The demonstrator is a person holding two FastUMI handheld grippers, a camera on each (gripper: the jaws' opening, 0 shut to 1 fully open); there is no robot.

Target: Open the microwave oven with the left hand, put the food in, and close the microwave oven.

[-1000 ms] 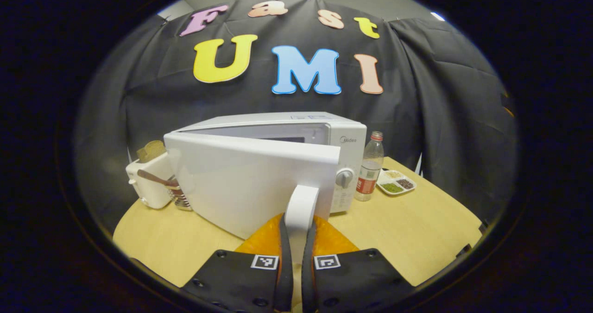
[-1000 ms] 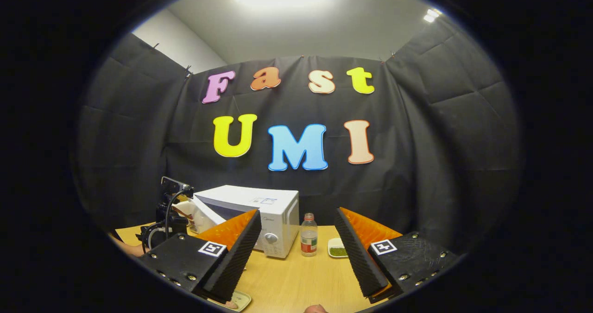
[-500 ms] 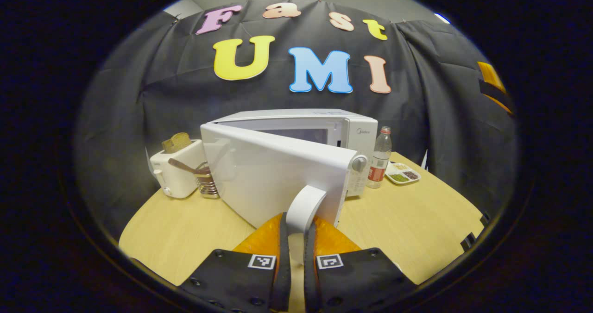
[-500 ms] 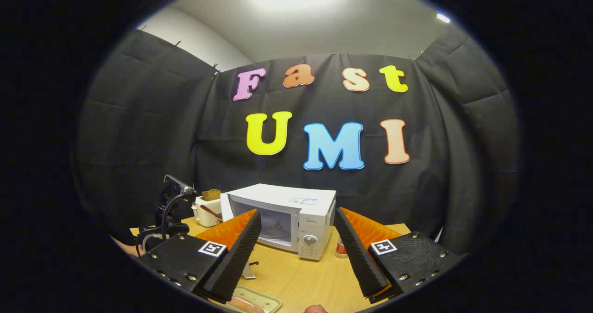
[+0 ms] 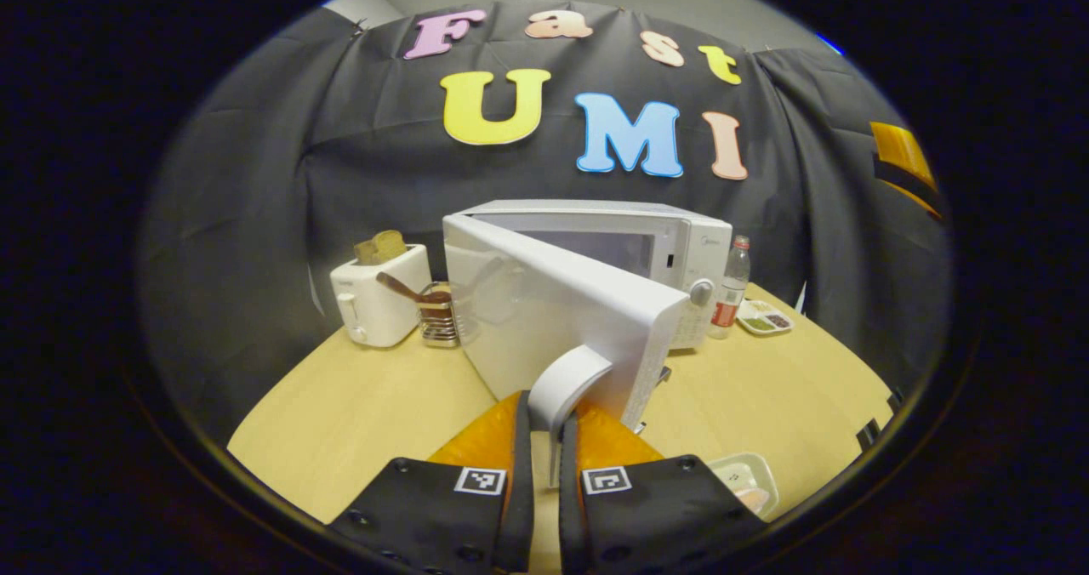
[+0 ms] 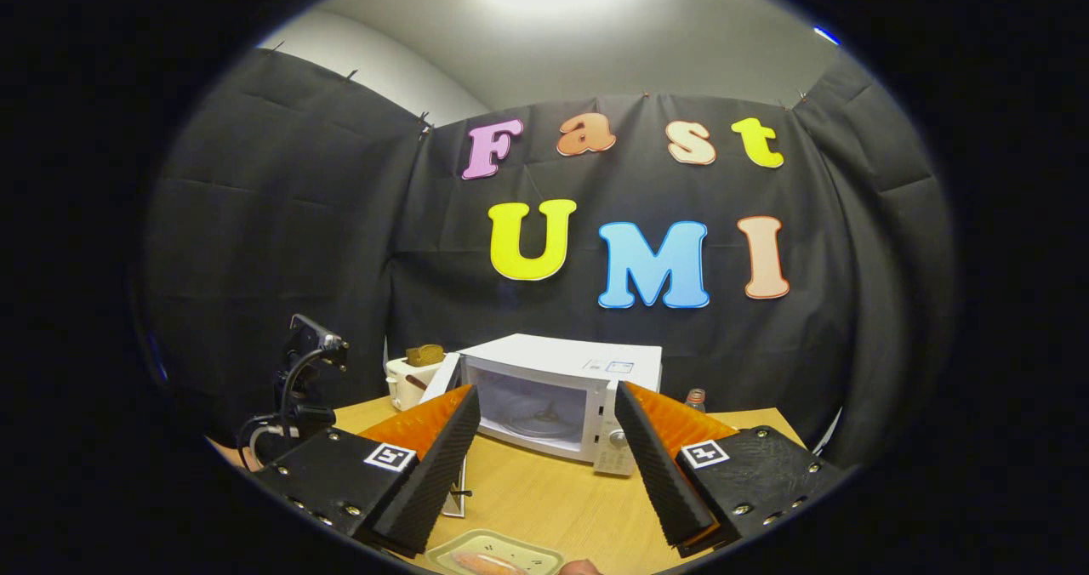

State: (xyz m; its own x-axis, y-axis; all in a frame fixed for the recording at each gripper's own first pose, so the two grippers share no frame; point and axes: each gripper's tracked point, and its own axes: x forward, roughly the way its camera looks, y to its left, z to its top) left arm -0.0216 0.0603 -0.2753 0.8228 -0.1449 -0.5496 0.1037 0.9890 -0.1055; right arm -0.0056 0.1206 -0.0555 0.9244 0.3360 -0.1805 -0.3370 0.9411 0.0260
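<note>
The white microwave (image 5: 693,243) stands at the back of the table with its door (image 5: 544,303) swung wide open to the left. My left gripper (image 5: 544,426) is shut on the door's white arched handle (image 5: 566,379). The food, orange pieces on a pale tray (image 5: 747,481), lies on the table to the right of my left gripper. In the right gripper view the open cavity with its glass turntable (image 6: 536,409) faces me. My right gripper (image 6: 549,473) is open and holds nothing, hovering above the food tray (image 6: 493,558).
A white toaster (image 5: 379,294) with bread and a utensil rack (image 5: 438,320) stand left of the microwave. A water bottle (image 5: 732,290) and a small divided dish (image 5: 766,320) stand to its right. The wooden table (image 5: 357,413) ends near me.
The door has swung further open with my left gripper still on its handle. The right gripper view has turned to face the open cavity, and the food tray has come into view below.
</note>
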